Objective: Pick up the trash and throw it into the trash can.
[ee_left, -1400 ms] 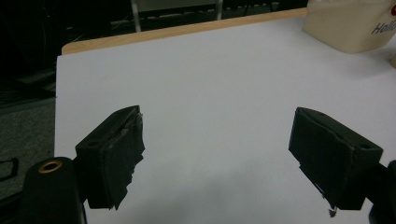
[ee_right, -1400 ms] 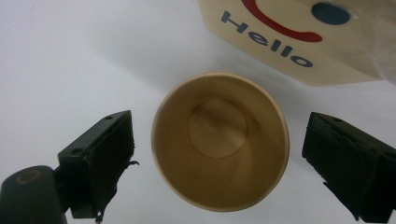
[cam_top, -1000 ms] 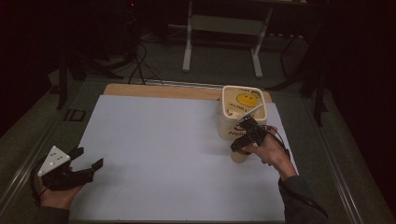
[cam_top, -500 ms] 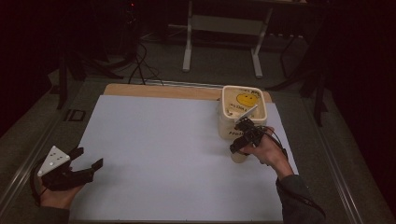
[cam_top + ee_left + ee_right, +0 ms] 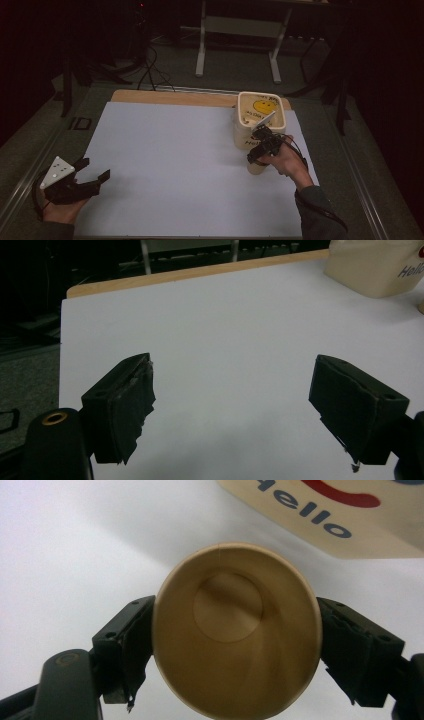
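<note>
An empty tan paper cup (image 5: 255, 168) stands upright on the white table sheet (image 5: 175, 155), just in front of a cream tub. My right gripper (image 5: 260, 151) comes down over it from above. In the right gripper view the cup (image 5: 235, 630) sits between the two black jaws, and both pads press against its sides. My left gripper (image 5: 95, 169) rests low at the near left corner of the sheet. Its jaws are spread wide with nothing but bare white sheet between them (image 5: 235, 410).
A cream square tub (image 5: 243, 139) with a yellow face inside and "Hello" lettering (image 5: 320, 515) stands at the back right, close behind the cup. It also shows at the top right of the left gripper view (image 5: 370, 265). A wooden table edge (image 5: 170, 97) runs along the back.
</note>
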Tool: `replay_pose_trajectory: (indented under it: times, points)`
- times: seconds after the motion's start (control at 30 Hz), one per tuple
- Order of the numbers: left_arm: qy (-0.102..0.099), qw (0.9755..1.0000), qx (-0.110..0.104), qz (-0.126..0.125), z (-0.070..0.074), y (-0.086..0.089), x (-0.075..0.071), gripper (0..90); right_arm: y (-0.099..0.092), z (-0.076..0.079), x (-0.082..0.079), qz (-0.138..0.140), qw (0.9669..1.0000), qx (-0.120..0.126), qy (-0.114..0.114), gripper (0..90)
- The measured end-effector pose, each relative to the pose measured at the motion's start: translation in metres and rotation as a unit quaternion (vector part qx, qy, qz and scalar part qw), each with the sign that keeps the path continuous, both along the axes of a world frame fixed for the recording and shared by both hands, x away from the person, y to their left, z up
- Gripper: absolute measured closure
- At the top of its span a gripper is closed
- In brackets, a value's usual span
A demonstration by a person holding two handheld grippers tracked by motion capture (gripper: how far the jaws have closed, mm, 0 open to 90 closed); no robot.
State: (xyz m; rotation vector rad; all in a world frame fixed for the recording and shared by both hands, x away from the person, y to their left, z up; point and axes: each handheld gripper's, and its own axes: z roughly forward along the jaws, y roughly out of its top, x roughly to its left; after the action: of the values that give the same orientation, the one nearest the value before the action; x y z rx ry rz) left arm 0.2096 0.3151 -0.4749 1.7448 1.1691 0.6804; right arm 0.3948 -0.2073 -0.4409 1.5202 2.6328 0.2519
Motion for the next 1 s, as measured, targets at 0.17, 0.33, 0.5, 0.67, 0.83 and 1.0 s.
replay_pose_trajectory:
  times: [0.17,0.33,0.5,0.67,0.83,1.0]
  points:
    - [0.000,1.0000,0.000,0.000,0.000,0.000,0.000,18.4,-0.002,0.006,-0.001,0.005,1.0000,0.004,0.002,20.2]
    - [0.001,1.0000,0.000,0.000,0.000,-0.001,0.000,18.5,-0.004,0.015,-0.002,0.009,0.9999,0.007,0.004,20.1]
    - [0.001,1.0000,0.000,0.000,0.000,0.000,0.000,18.5,-0.005,0.026,-0.002,0.013,0.9999,0.010,0.000,20.1]
    - [0.001,1.0000,0.000,0.000,0.000,0.000,0.000,18.6,-0.005,0.039,-0.001,0.015,0.9998,0.009,-0.001,20.3]
    - [0.002,1.0000,-0.001,0.000,0.000,0.000,0.000,18.6,-0.005,0.052,0.000,0.021,0.9997,0.009,-0.001,20.5]
    - [0.001,1.0000,-0.001,-0.001,0.000,0.000,0.000,18.6,-0.006,0.063,0.002,0.022,0.9997,0.011,-0.001,20.6]
